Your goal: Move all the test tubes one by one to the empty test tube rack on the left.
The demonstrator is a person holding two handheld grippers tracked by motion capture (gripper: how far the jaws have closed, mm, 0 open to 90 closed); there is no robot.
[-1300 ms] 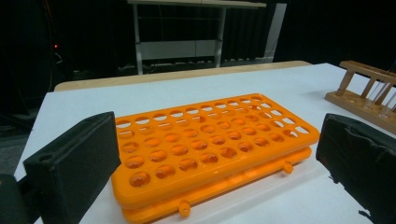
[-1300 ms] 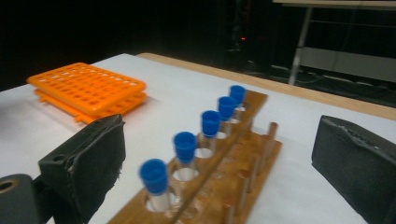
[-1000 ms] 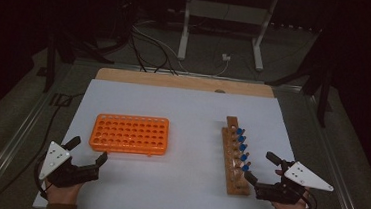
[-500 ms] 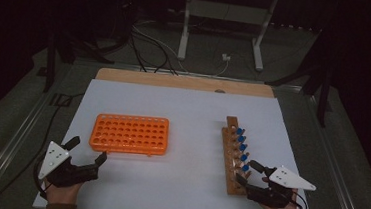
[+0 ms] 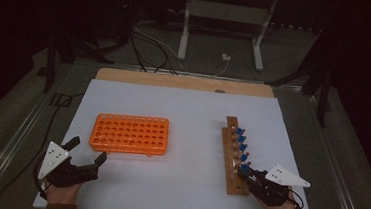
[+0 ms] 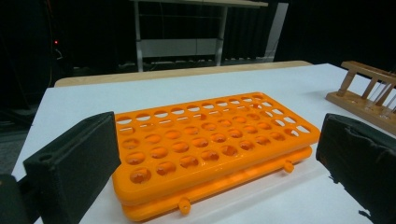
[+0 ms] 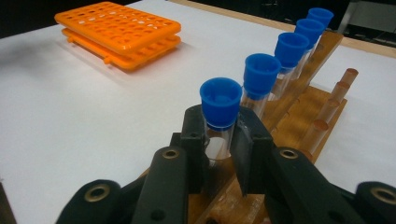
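- High view: we see the white-covered counter [image 5: 191,135] with the orange rack [image 5: 130,134] at its left and the wooden rack [image 5: 234,156] at its right. Five blue-capped tubes stand in a row in the wooden rack. Our right gripper [image 5: 246,171] sits at the near end of that row, on the nearest tube [image 5: 244,168]. Our left gripper [image 5: 87,153] rests near the orange rack's near left corner, apart from it, fingers spread wide and holding nothing.

- Left gripper view: the orange rack [image 6: 210,149] lies just ahead between the two open black fingers [image 6: 74,163], untouched. Every hole we can see in it is empty. The wooden rack [image 6: 366,95] shows at the far right.

- Right gripper view: the fingers [image 7: 194,135] have just been closing, and they now clamp the clear body of the nearest tube [image 7: 219,121] just under its blue cap. The tube stands upright, seated in the wooden rack [image 7: 303,121], with four more capped tubes behind it.

- Progress, as we judge it: the work is at its start. The first tube is gripped but not yet lifted, no tube has reached the orange rack [image 7: 119,32], and all five remain to be moved.
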